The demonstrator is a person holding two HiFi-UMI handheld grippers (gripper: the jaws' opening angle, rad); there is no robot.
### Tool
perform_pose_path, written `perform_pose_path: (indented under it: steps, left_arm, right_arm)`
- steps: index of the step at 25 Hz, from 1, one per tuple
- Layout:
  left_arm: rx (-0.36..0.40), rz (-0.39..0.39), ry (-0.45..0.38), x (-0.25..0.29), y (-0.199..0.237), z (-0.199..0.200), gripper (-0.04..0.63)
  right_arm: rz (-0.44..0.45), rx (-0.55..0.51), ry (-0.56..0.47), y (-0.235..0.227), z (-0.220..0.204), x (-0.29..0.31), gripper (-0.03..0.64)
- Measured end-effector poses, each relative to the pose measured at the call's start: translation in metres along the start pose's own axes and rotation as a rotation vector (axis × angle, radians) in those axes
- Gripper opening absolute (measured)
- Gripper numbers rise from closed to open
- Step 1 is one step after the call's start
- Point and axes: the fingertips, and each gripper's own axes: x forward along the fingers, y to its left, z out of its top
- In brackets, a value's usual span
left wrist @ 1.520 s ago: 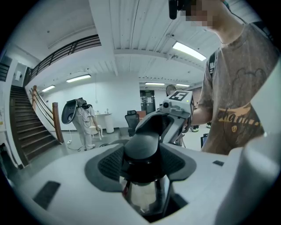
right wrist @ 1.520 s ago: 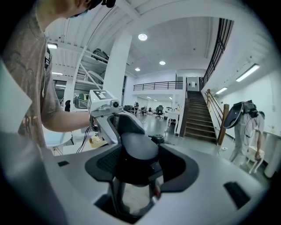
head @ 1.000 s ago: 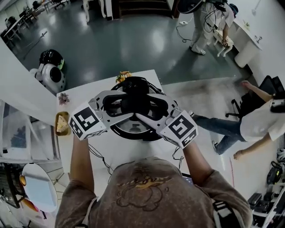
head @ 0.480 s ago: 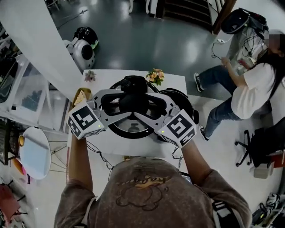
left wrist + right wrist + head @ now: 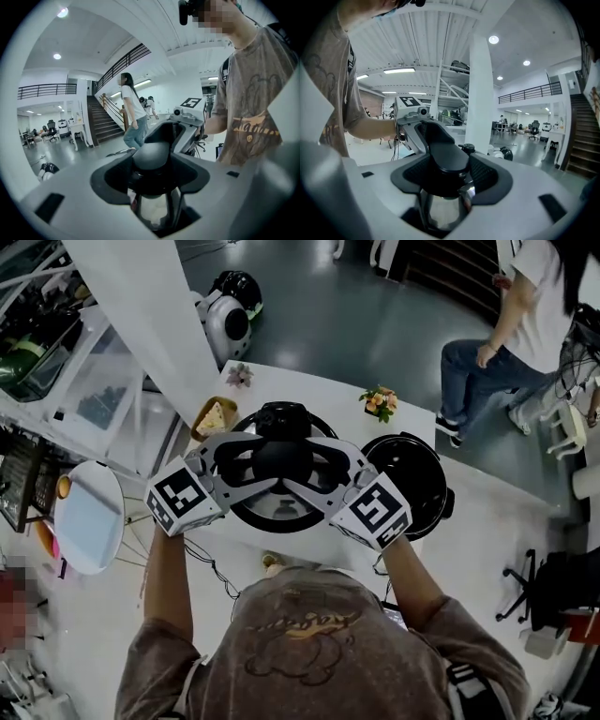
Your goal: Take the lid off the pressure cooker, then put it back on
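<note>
Swung leftward clear of the open cooker pot (image 5: 412, 486) within 1 second, lid (image 5: 278, 510) held over the table (image 5: 309, 395). Pinched at its black knob (image 5: 281, 457) by left gripper (image 5: 246, 465) and right gripper (image 5: 323, 468). Step 1 apparently done; refitting left.

Lid (image 5: 279, 510) over worktop (image 5: 309, 395) centre, clasped between left gripper (image 5: 242, 465) and right gripper (image 5: 323, 470). Cooker pot (image 5: 410, 486) on worktop, just right of lid. Flowers (image 5: 380, 401) behind pot. Dish (image 5: 214, 418) at worktop's left edge.
</note>
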Motion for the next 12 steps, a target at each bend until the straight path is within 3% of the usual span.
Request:
perform_pose_path:
  steps: [12]
  left_arm:
    - [-0.045, -0.076, 0.032, -0.006, 0.004, -0.064, 0.258]
  right_arm:
    - [-0.030, 0.063, 0.060, 0.019, -0.045, 0.042, 0.266]
